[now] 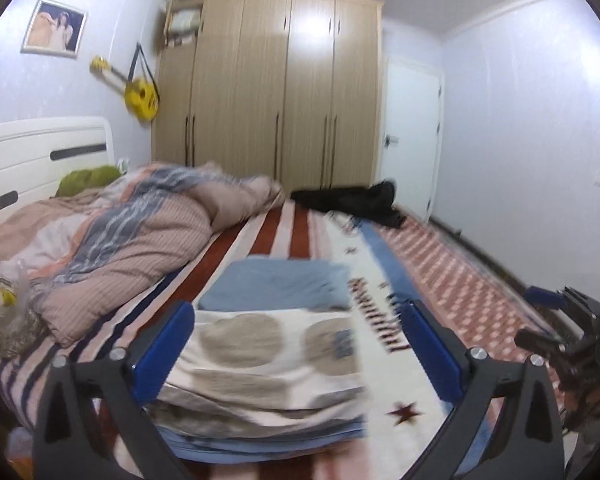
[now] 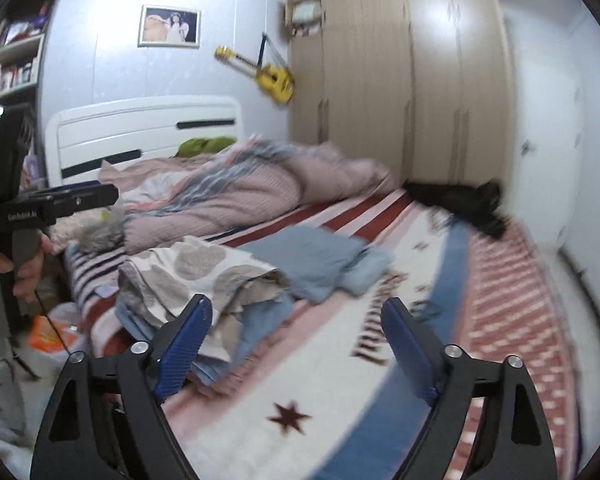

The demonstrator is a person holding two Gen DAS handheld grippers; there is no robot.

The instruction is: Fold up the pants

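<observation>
The pants [image 1: 260,356] are a cream garment with grey-brown round patches, lying folded on a stack of blue clothes on the bed. They also show in the right wrist view [image 2: 196,276], bunched at the bed's near left. My left gripper [image 1: 296,316] is open, its blue pads on either side of the pants, holding nothing. My right gripper [image 2: 296,312] is open and empty above the bed cover, just right of the pants. The left gripper's handle [image 2: 28,208] shows in the right wrist view, held in a hand.
A folded blue garment [image 1: 284,284] lies just beyond the pants. A rumpled pink quilt [image 1: 132,232] covers the bed's head end. A black garment [image 1: 352,198] lies at the far edge. A wardrobe [image 1: 276,88] stands behind. Bags [image 2: 48,332] sit on the floor at left.
</observation>
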